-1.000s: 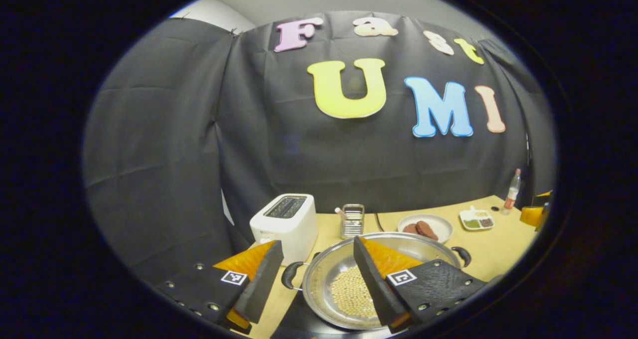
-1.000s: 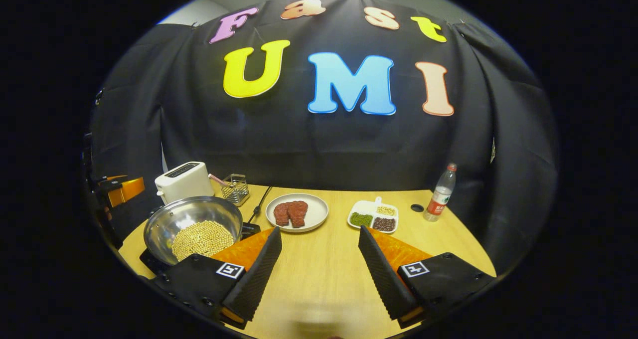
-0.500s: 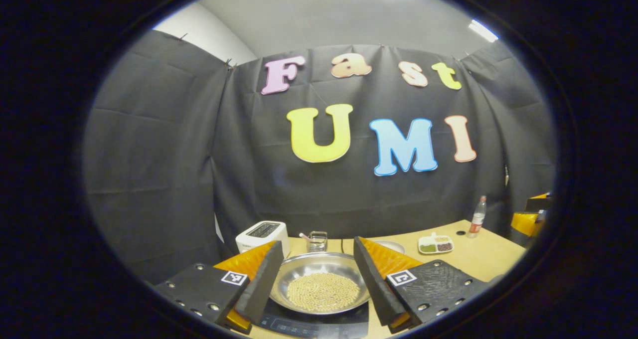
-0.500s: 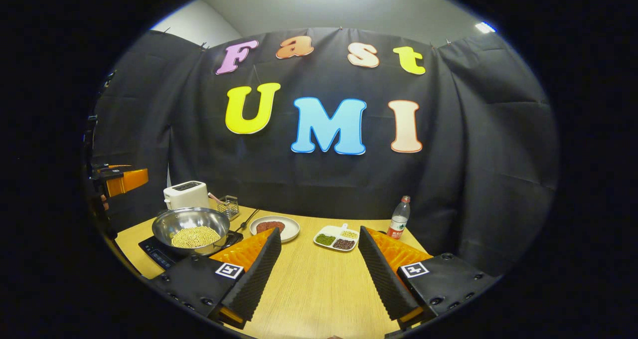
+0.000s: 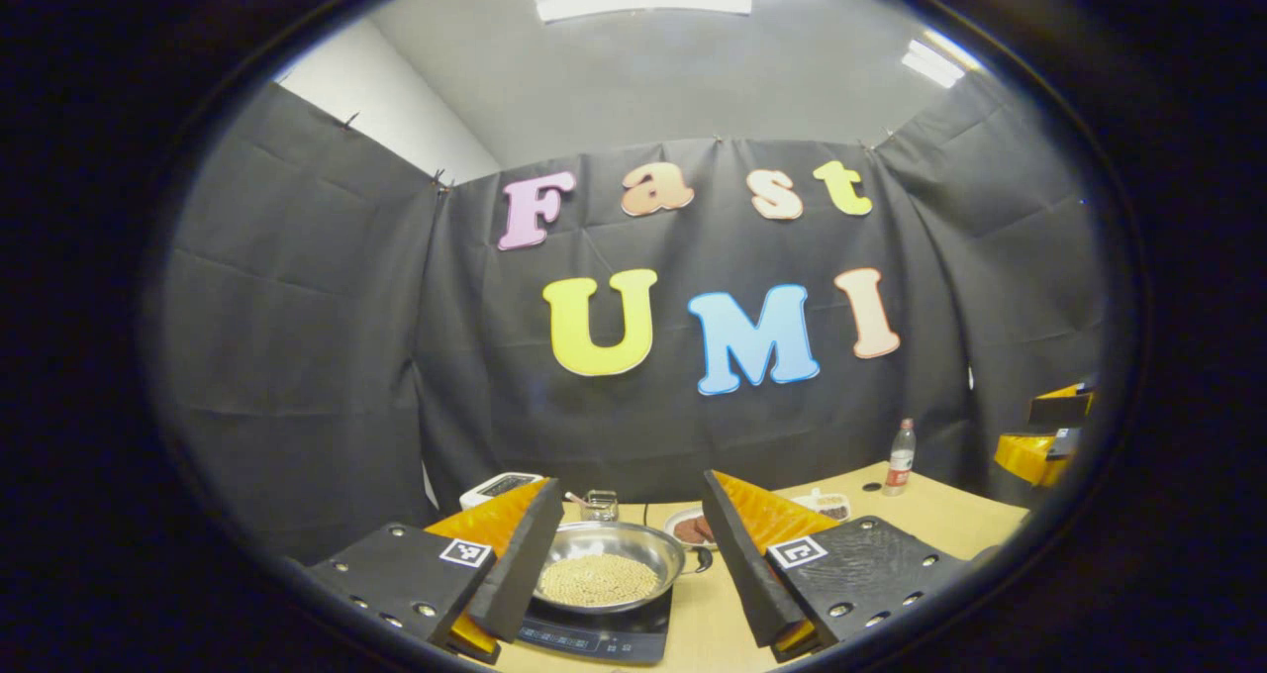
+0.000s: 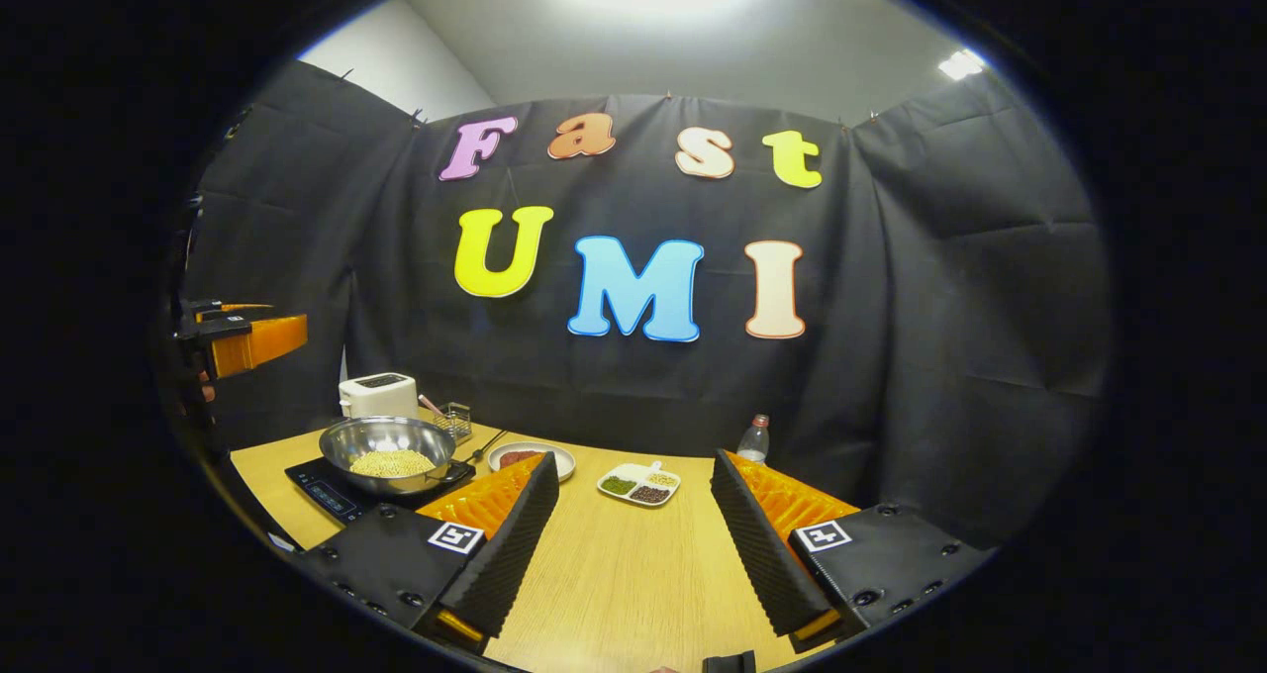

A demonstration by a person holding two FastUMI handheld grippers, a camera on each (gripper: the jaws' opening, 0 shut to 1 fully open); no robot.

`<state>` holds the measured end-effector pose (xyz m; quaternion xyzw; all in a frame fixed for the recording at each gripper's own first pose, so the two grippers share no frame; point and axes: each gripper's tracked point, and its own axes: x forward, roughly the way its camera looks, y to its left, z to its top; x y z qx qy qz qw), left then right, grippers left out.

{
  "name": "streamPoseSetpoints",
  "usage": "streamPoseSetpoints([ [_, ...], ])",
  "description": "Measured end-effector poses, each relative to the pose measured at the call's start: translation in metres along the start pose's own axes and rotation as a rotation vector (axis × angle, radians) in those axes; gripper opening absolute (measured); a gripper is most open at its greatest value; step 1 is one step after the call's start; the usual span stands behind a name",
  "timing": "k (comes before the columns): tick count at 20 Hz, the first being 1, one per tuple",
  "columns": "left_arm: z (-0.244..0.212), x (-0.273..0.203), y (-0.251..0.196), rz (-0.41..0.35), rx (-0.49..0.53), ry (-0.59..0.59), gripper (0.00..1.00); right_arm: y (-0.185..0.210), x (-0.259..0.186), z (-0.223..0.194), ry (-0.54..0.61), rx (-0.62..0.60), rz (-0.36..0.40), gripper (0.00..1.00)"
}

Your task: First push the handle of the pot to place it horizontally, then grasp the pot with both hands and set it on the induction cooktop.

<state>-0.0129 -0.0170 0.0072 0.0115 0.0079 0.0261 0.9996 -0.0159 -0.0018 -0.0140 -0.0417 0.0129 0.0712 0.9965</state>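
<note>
A steel pot (image 5: 609, 559) holding pale beans sits on the black induction cooktop (image 5: 594, 635), one dark side handle (image 5: 701, 558) pointing right. My left gripper (image 5: 629, 574) hangs open, pulled back from the pot with nothing between its fingers. In the right gripper view the pot (image 6: 387, 439) rests on the cooktop (image 6: 332, 490) at the table's left. My right gripper (image 6: 633, 544) is open over bare table, well to the right of the pot. The left gripper (image 6: 243, 341) appears at that view's left edge, and the right gripper (image 5: 1039, 445) at the left gripper view's right edge.
A white toaster (image 6: 377, 394) and a small wire rack (image 6: 455, 421) stand behind the pot. To its right lie a plate of reddish patties (image 6: 535, 455), a divided dish of beans (image 6: 638, 483) and a plastic bottle (image 6: 754, 438). The wooden table (image 6: 614, 574) runs forward under my right gripper.
Both grippers have drawn back and up from the pot, which has shrunk in both views. It stays on the cooktop. Both grippers remain open.
</note>
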Motion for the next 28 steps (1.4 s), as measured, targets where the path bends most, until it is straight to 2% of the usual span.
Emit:
streamPoseSetpoints([
  [3,0.008,-0.019,-0.005,-0.021,0.015,-0.022,0.85,-0.007,-0.016,0.005,-0.009,0.027,-0.024,0.98],
  [7,0.003,-0.038,-0.008,-0.050,0.005,-0.016,0.83,-0.008,-0.037,0.008,-0.026,0.043,-0.055,0.98],
  [15,0.011,-0.069,0.015,-0.076,0.009,-0.049,0.83,0.005,-0.076,0.020,-0.072,0.068,-0.111,0.98],
  [19,0.012,-0.085,0.025,-0.077,0.007,-0.058,0.83,0.013,-0.088,0.028,-0.098,0.072,-0.116,0.98],
  [20,0.011,-0.088,0.028,-0.077,0.007,-0.056,0.83,0.016,-0.090,0.030,-0.102,0.073,-0.114,0.94],
  [21,0.008,-0.090,0.029,-0.077,0.003,-0.052,0.83,0.018,-0.093,0.031,-0.104,0.071,-0.112,0.98],
  [28,0.003,-0.099,0.047,-0.051,-0.025,-0.038,0.83,0.031,-0.103,0.031,-0.105,0.051,-0.096,0.98],
])
